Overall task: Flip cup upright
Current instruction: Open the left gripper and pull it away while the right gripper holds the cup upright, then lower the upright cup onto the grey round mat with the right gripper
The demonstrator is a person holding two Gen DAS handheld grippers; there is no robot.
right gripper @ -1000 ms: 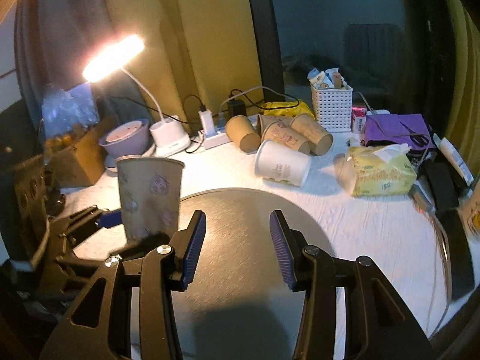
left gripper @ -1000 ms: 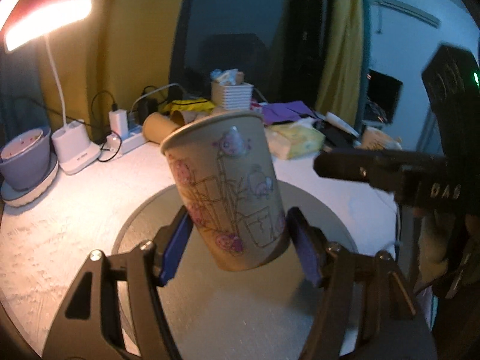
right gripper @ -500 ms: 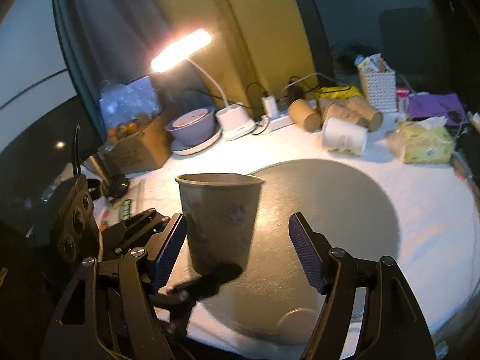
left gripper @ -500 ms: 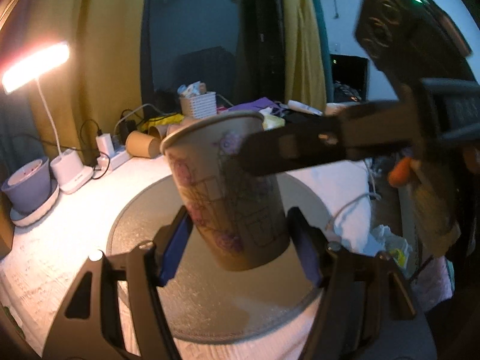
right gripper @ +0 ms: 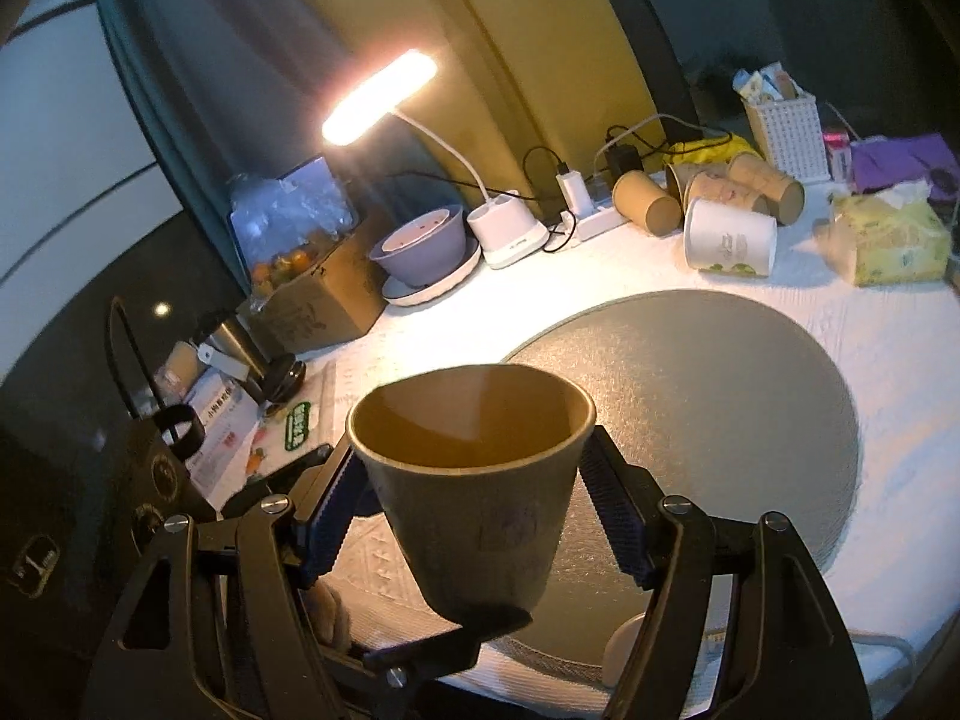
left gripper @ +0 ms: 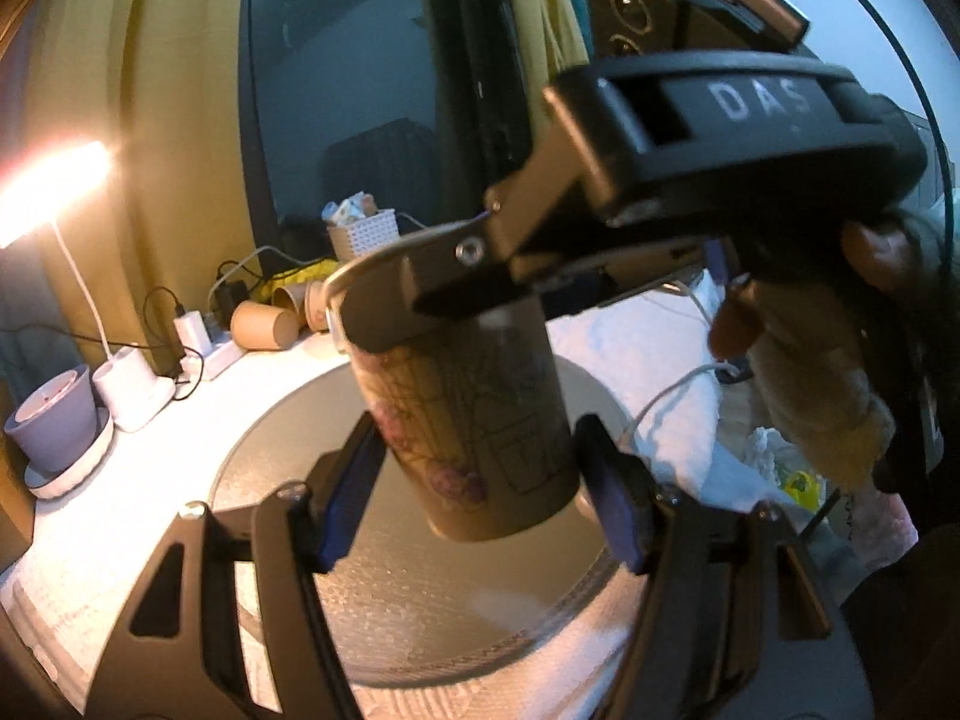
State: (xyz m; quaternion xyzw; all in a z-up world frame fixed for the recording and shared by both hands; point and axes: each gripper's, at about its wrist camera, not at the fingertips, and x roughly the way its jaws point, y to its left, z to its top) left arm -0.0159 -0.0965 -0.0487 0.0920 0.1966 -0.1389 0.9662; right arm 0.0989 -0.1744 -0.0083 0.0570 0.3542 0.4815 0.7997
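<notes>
Cup [right gripper: 474,480] is mouth-up, held in the air over the mat [right gripper: 720,390]. L gripper [left gripper: 480,498] clamps its base; R gripper [right gripper: 474,510] brackets the upper wall, can't tell if it's squeezing. Flip looks done, I judge; setting down and release are left.

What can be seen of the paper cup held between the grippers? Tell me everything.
The tan paper cup with pink and outlined drawings is upright, mouth up, slightly tilted, held above the round grey mat. Its rolled rim is a little dented and the inside looks empty. The left gripper has blue-padded fingers on both sides of its lower wall; the right gripper flanks it just under the rim. Whether the pads press it is unclear.
</notes>
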